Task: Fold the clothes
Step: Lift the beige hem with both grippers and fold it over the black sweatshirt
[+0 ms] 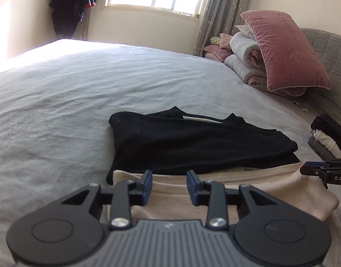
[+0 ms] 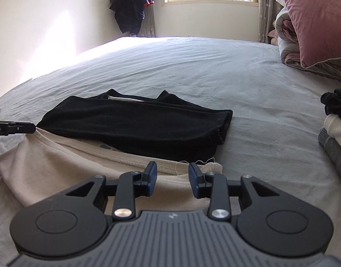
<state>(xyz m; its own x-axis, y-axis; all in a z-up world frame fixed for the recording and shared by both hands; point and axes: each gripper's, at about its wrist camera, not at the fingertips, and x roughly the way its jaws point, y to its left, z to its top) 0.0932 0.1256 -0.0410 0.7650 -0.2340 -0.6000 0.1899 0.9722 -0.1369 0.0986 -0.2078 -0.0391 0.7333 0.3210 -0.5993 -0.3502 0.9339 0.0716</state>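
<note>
A folded black garment (image 1: 192, 142) (image 2: 139, 124) lies on the grey bed sheet (image 1: 59, 102) (image 2: 215, 66), on top of a beige garment (image 1: 259, 191) (image 2: 47, 169) spread nearer to me. My left gripper (image 1: 169, 184) is open low over the beige garment's near-left part, with cloth showing under the gap. My right gripper (image 2: 172, 175) is open over the beige garment's right end, nothing clamped. Each gripper shows from the side in the other view, the right gripper (image 1: 304, 170) and the left gripper (image 2: 33, 129), each tip at a raised beige edge.
A stack of folded clothes (image 1: 326, 142) (image 2: 335, 133) sits at the bed's right edge. A pink pillow (image 1: 286, 49) (image 2: 315, 17) leans on a rolled quilt (image 1: 244, 51) at the head end. Dark clothes (image 1: 74, 4) (image 2: 132, 2) hang in the corner by the window.
</note>
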